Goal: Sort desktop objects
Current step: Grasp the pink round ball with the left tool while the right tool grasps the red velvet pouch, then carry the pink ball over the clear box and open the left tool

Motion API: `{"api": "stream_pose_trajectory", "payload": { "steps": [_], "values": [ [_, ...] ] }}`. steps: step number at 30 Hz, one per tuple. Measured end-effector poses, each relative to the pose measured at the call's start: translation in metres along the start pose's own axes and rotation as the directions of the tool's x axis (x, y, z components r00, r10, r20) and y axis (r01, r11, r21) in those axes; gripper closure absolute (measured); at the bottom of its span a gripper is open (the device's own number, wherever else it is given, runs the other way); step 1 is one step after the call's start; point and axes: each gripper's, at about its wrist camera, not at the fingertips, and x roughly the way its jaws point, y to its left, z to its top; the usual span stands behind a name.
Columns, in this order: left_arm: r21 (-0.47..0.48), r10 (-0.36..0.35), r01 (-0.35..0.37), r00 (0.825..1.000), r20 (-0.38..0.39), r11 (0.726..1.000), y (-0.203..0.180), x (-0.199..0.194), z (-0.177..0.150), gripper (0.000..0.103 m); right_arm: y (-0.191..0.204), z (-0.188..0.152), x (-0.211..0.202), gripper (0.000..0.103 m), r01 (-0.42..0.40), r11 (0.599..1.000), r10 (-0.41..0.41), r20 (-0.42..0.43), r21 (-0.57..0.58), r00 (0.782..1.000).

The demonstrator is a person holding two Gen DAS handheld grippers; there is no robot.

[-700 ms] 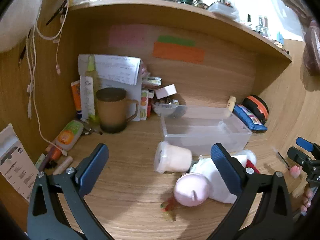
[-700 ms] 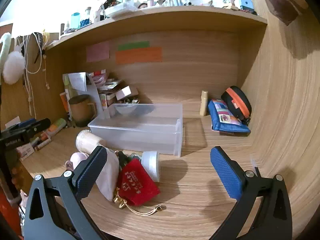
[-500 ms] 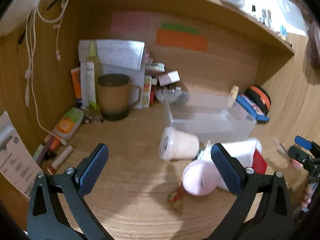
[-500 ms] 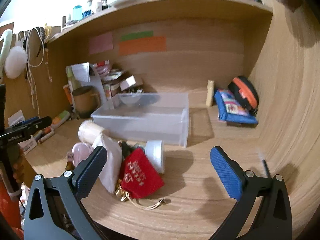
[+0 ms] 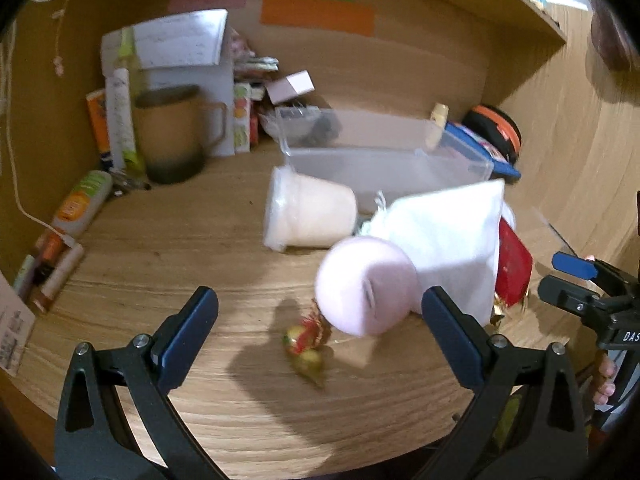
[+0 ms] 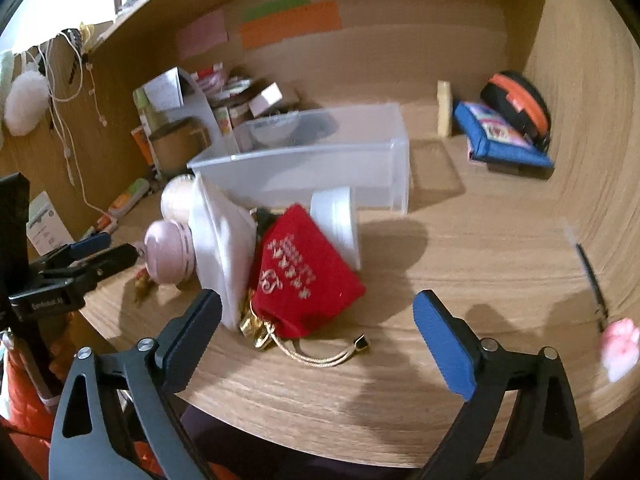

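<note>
Both tongs spread wide and empty over the desk clutter.

My left gripper faced the pink round case; my right gripper faced the red pouch, before the clear bin.

You've brought both hand-held grippers closer to the pile: left nears the pink jar, right the red pouch.

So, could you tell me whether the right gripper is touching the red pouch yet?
Apart. In the right wrist view, the right gripper stands open, and bare desk shows between each fingertip and the red pouch.
</note>
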Motion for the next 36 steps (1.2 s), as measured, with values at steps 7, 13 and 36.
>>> {"api": "stream_pose_trajectory", "payload": {
  "steps": [7, 13, 36],
  "values": [
    [0.03, -0.025, 0.026, 0.999, -0.032, 0.999, -0.012, 0.017, -0.001, 0.003, 0.002, -0.002, 0.027, 0.013, -0.023, 1.0, 0.023, -0.062, 0.009, 0.998],
    [0.038, -0.041, 0.044, 0.997, -0.073, 0.998, -0.016, 0.033, 0.005, 0.017, 0.002, -0.003, 0.044, 0.034, -0.057, 0.998, 0.06, -0.088, 0.034, 0.994],
    [0.012, -0.079, 0.08, 0.994, -0.076, 0.997, -0.014, 0.045, 0.014, 0.039, 0.014, 0.006, 0.018, 0.083, -0.075, 0.997, 0.075, 0.025, -0.005, 0.997]
  ]
}}
